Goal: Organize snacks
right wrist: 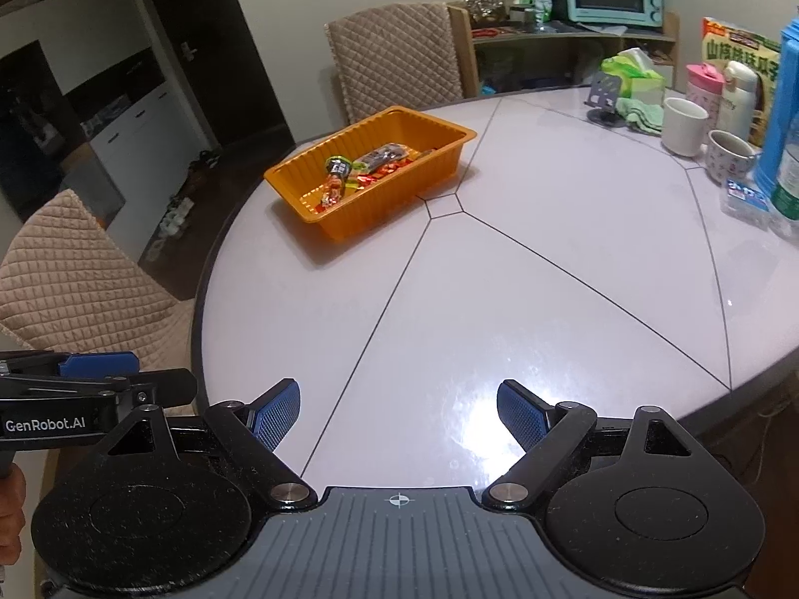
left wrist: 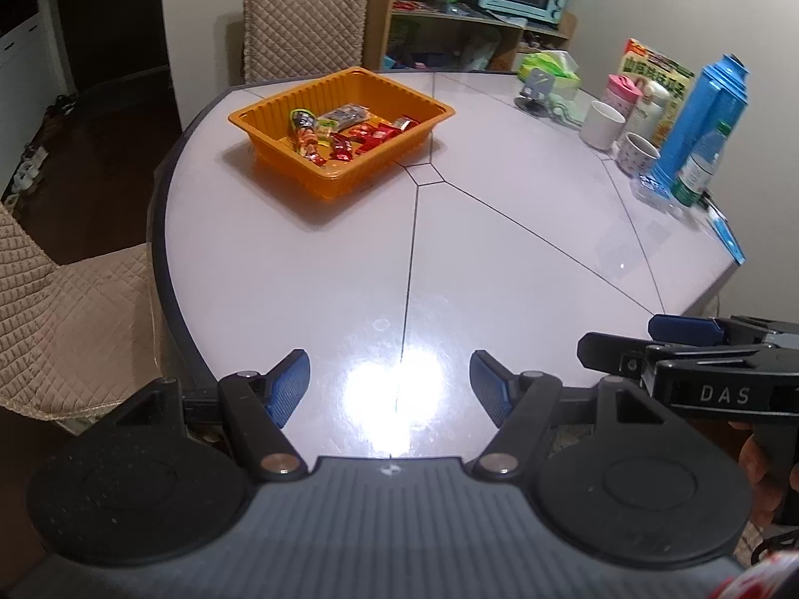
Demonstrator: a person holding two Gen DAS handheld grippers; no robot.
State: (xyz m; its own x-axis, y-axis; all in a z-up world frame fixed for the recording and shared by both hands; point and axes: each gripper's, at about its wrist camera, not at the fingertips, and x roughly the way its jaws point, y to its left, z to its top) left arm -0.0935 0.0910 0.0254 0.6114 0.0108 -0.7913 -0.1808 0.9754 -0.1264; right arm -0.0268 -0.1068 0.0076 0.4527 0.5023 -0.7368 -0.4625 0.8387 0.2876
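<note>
An orange plastic tray point(left wrist: 429, 127) stands on the far left part of the round white table point(left wrist: 499, 249). Several wrapped snacks point(left wrist: 344, 137) lie inside it, mostly red and orange packets. The tray also shows in the right wrist view point(right wrist: 399, 194) with the snacks point(right wrist: 359, 172) in it. My left gripper point(left wrist: 389, 379) is open and empty above the table's near edge. My right gripper point(right wrist: 399, 414) is open and empty, also near the front edge. Each gripper shows at the edge of the other's view, the right one point(left wrist: 649, 344) and the left one point(right wrist: 125, 374).
At the table's right side stand a white mug point(left wrist: 601, 125), a patterned cup point(left wrist: 639, 152), a pink bottle point(left wrist: 621, 92), a blue carton point(left wrist: 704, 120), a water bottle point(left wrist: 699, 164) and a tissue pack point(left wrist: 549, 67). Quilted chairs stand behind the tray point(left wrist: 304, 20) and at the left point(left wrist: 65, 309).
</note>
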